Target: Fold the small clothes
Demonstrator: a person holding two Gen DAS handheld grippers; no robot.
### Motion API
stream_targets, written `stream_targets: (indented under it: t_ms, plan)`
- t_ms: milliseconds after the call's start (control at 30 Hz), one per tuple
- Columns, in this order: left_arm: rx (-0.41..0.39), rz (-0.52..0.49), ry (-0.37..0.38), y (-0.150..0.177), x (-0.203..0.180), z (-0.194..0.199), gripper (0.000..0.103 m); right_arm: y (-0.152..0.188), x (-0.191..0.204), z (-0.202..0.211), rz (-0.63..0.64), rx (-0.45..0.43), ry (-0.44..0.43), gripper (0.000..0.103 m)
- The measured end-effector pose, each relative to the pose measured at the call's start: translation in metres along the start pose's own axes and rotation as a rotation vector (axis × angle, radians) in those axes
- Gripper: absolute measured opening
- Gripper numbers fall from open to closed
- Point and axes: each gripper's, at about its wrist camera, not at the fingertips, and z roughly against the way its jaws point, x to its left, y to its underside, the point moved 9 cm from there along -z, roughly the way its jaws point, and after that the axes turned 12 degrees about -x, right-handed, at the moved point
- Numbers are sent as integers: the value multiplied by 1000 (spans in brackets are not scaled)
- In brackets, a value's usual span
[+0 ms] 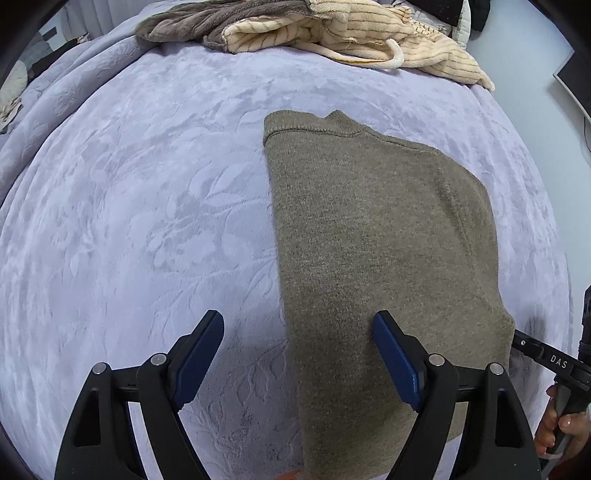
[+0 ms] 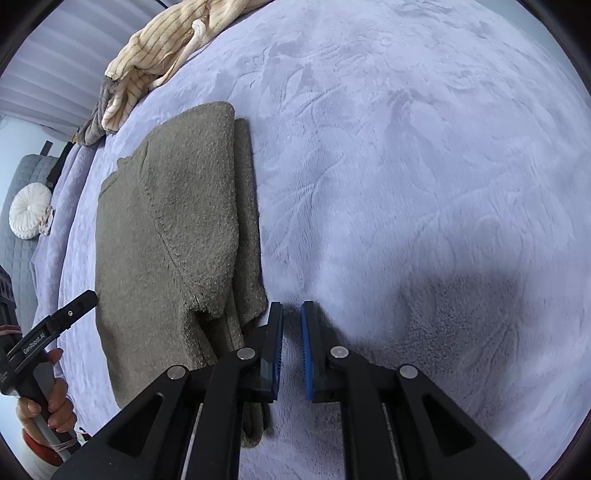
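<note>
An olive-brown knit sweater (image 1: 384, 236) lies folded flat on the lavender embossed blanket (image 1: 129, 184), collar end away from me. My left gripper (image 1: 298, 319) stands wide open, pointing down. Its left finger is over bare blanket, its right finger over the sweater, and the garment's left edge runs between them. In the right wrist view the sweater (image 2: 166, 229) has a sleeve folded along its right side. My right gripper (image 2: 291, 306) hovers just right of the sweater's near corner. Its blue pads are a narrow gap apart with nothing between them.
A heap of cream striped and grey-brown plush clothes (image 1: 314, 33) lies at the far end of the bed. A round white cushion (image 2: 29, 212) sits on a grey quilted surface to the left. A person's hand (image 2: 51, 398) grips the left tool's handle.
</note>
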Motion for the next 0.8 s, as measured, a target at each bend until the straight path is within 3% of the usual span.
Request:
stream_targets:
  t_ms: [67, 100, 300, 533, 800]
  plan:
    - [2, 0, -4, 1, 0, 0, 101, 1, 1, 1, -4, -2, -6, 24]
    - [-6, 2, -8, 0, 0, 1, 103, 1, 1, 1, -4, -2, -9, 29]
    - [-7, -23, -22, 0, 1, 2, 103, 0, 9, 2, 9, -6, -20, 42]
    - [10, -1, -36, 3, 11, -5, 103, -2, 9, 4, 10, -8, -22, 42]
    - [78, 68, 73, 16, 18, -11, 103, -2, 4, 4, -5, -8, -36, 42]
